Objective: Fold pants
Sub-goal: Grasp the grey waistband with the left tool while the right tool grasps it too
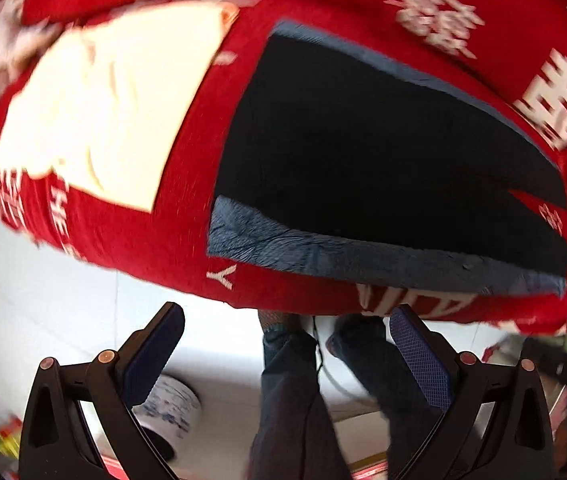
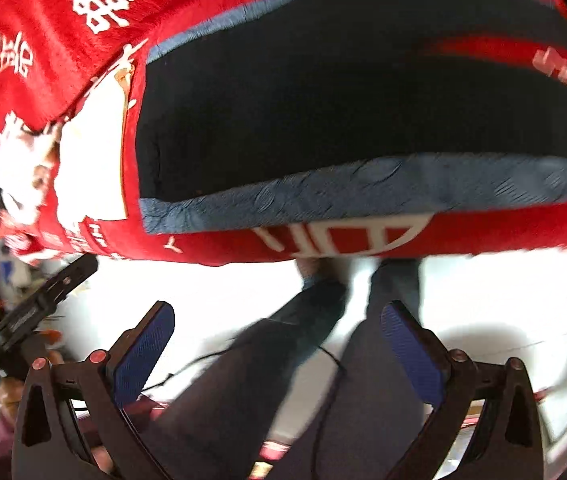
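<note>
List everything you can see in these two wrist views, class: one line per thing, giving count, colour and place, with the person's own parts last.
pants: one, dark navy with a grey-blue band along the edge, spread flat on the red cover.
red cover: one, red with white characters and letters, over the raised surface.
cream cloth: one, pale cream, folded flat on the cover beside the pants.
floor: white, below the cover's edge.
pot: one, white with blue marks, on the floor by the left gripper.
legs: two, in dark trousers, standing at the cover's edge.
left gripper: one, black with blue pads, open, short of the cover.
right gripper: one, black with blue pads, open, short of the cover.
</note>
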